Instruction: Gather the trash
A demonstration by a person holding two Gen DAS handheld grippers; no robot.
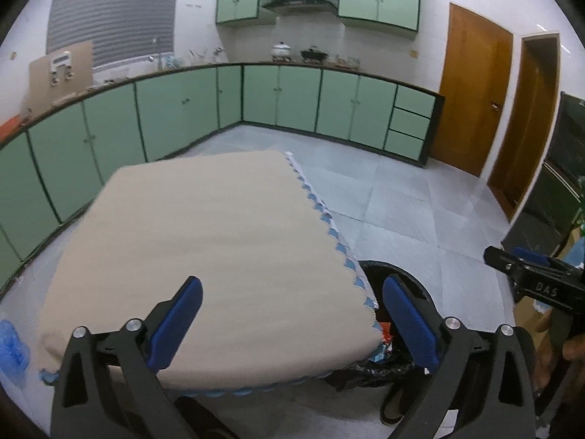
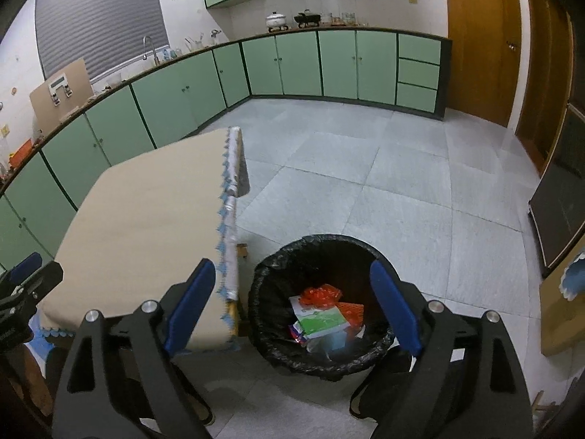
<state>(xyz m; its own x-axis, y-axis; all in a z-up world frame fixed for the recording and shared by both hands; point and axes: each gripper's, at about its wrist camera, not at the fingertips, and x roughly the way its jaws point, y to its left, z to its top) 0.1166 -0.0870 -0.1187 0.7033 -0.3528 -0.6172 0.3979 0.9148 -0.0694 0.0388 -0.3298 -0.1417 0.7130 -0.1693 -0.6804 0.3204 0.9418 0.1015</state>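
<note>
A black-lined trash bin (image 2: 263,292) stands on the floor beside the table; it holds a green and white packet (image 2: 321,323), red wrappers (image 2: 321,294) and other scraps. In the left wrist view only part of the bin (image 1: 395,274) shows past the table corner. My right gripper (image 2: 292,307) is open and empty above the bin's left rim. My left gripper (image 1: 292,323) is open and empty over the table's near right corner. The right gripper also shows in the left wrist view (image 1: 526,270), and the left gripper at the right wrist view's left edge (image 2: 25,278).
The table (image 1: 201,237) has a beige cloth with blue scalloped trim (image 1: 329,226). Green cabinets (image 2: 285,66) run along the far walls. Wooden doors (image 2: 482,36) stand at the right. A cardboard box (image 2: 559,314) sits right of the bin. Grey tiled floor (image 2: 402,190) lies beyond.
</note>
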